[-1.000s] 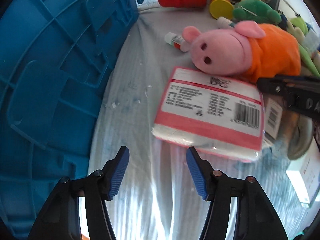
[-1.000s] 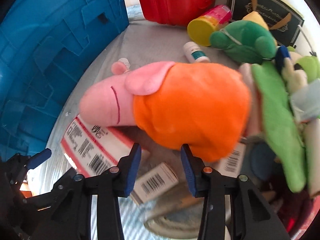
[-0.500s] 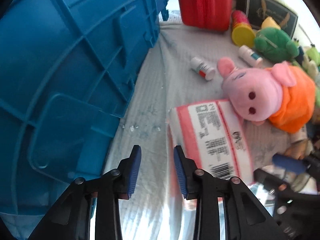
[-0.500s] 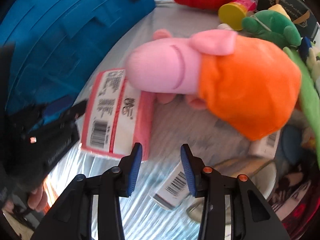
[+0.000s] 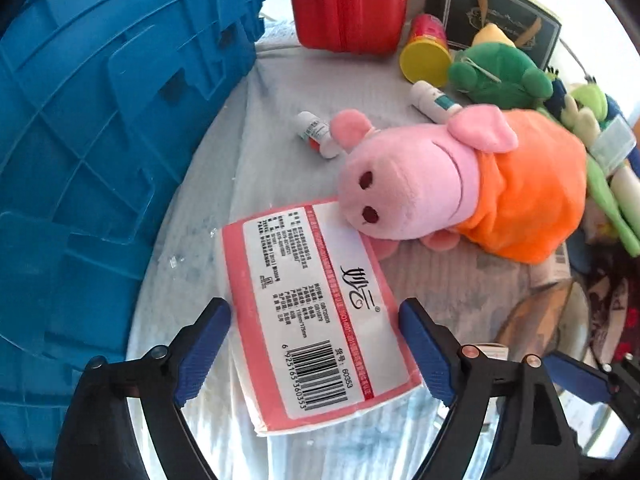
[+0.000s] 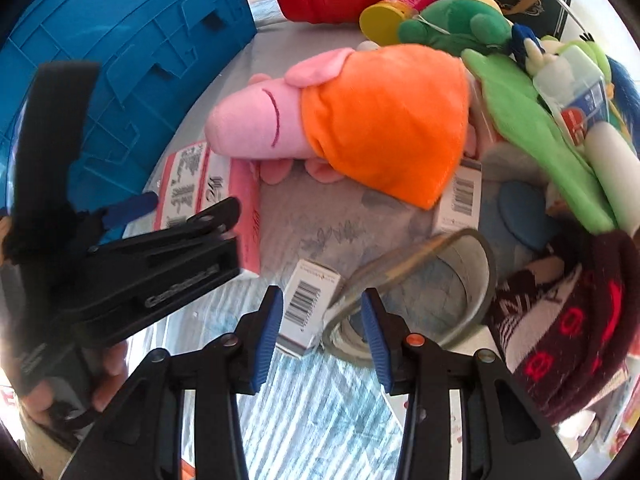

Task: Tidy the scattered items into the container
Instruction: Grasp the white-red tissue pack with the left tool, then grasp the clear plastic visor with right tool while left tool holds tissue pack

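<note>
Tissue pack (image 5: 320, 320), pink-wrapped and label-up, lies flat on the grey cloth (image 5: 224, 184) just beside the blue container (image 5: 100, 140), its far corner tucked under the snout of the pig plush (image 5: 460, 188). Your left gripper (image 5: 316, 344) is spread wide with a pad on either side of the pack's near end, nothing yet clamped. Your right gripper (image 6: 322, 332) hangs open over a small barcoded box (image 6: 308, 304) and a metal ring (image 6: 420, 288), touching neither as far as can be seen. Close too shallow and the slick wrapper may slip free; lift fast and the plush could be dragged along, knocking the small bottle (image 5: 318, 140) behind it.
</note>
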Demonstrator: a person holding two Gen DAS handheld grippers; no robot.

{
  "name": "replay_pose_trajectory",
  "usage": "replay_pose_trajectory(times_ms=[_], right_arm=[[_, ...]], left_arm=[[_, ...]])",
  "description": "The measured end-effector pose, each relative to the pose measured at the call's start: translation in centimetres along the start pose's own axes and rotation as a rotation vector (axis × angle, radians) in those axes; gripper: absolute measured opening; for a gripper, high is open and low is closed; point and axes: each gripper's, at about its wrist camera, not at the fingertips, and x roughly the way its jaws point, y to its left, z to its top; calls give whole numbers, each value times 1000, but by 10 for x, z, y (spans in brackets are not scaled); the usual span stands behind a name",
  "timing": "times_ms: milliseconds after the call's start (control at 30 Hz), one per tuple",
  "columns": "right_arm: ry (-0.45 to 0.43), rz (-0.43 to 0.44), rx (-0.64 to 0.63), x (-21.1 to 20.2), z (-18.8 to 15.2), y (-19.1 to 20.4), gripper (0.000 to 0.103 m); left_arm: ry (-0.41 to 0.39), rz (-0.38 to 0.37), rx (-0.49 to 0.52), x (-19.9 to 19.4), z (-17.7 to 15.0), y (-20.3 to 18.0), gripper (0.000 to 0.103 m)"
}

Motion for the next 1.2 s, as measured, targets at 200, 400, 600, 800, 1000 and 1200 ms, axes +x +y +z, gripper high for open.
replay_pose_trajectory(times_ms=[200, 400, 600, 800, 1000, 1200], right_arm=[[8, 4, -14, 4, -10, 13, 41], [14, -24, -47, 4, -20, 28, 41], [-38, -56, 19, -13, -17, 6, 41], [-74, -90, 94, -36, -18, -23, 41], [-61, -83, 181, -10, -5, -39, 41], [-56, -111, 225, 5, 8, -41, 58]], left_arm=[[-13, -23, 35, -18, -23, 8, 67], [14, -54, 18, -26, -36, 24, 73], [39, -13, 37, -12, -31, 17, 87], [16, 3, 77, -11, -33, 10, 84], [16, 16, 122, -3, -25, 2, 89], [7, -50, 119, -7, -13, -6, 87]])
